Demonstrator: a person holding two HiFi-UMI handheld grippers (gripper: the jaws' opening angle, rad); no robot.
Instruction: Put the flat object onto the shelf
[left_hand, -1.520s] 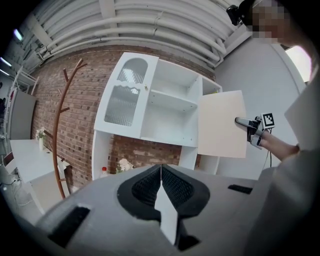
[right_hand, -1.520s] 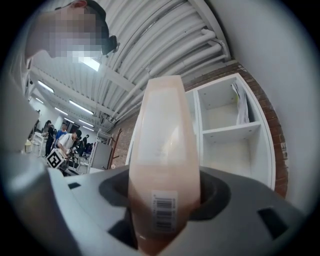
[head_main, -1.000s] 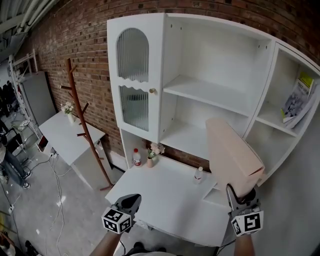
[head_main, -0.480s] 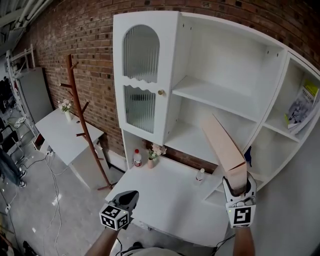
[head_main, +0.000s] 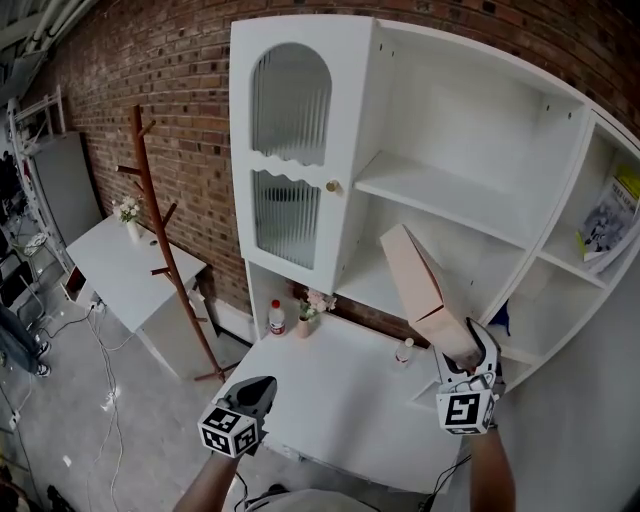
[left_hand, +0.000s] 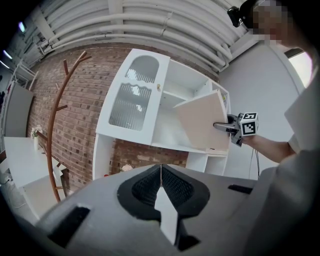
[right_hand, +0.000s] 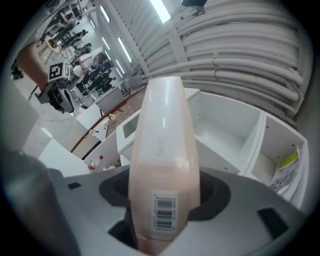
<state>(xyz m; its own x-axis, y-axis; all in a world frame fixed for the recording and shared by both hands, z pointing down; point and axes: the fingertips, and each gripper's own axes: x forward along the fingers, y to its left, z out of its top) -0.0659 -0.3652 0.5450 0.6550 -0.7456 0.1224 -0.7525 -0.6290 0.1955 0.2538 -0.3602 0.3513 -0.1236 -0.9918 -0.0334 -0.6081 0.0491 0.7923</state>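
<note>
Carrying is the step in hand.

Head view: the right gripper (head_main: 462, 362) holds the board (head_main: 420, 285) by its lower end. The board leans up and leftward, its top in front of the lower shelf (head_main: 372, 283) of the cabinet (head_main: 290, 150), not yet resting on it. The left gripper (head_main: 255, 395) hangs low over the worktop (head_main: 340, 400), well apart from the board. Judged from this, the next move calls for levelling the board and sliding it onto a shelf, clear of the upright to the right.

Left gripper view: its jaws are pressed together with nothing between them. Only this view shows the board's (left_hand: 202, 122) broad face side-on, tilted before the open compartments, with the right gripper (left_hand: 226, 127) at its edge.

Right gripper view: its jaws pinch the board's (right_hand: 165, 150) near end, which fills the gap between them. Only here is the barcode label (right_hand: 164, 212) seen, together with how deeply the end sits in the jaws. The empty shelves lie ahead, beyond the board's far tip.
</note>
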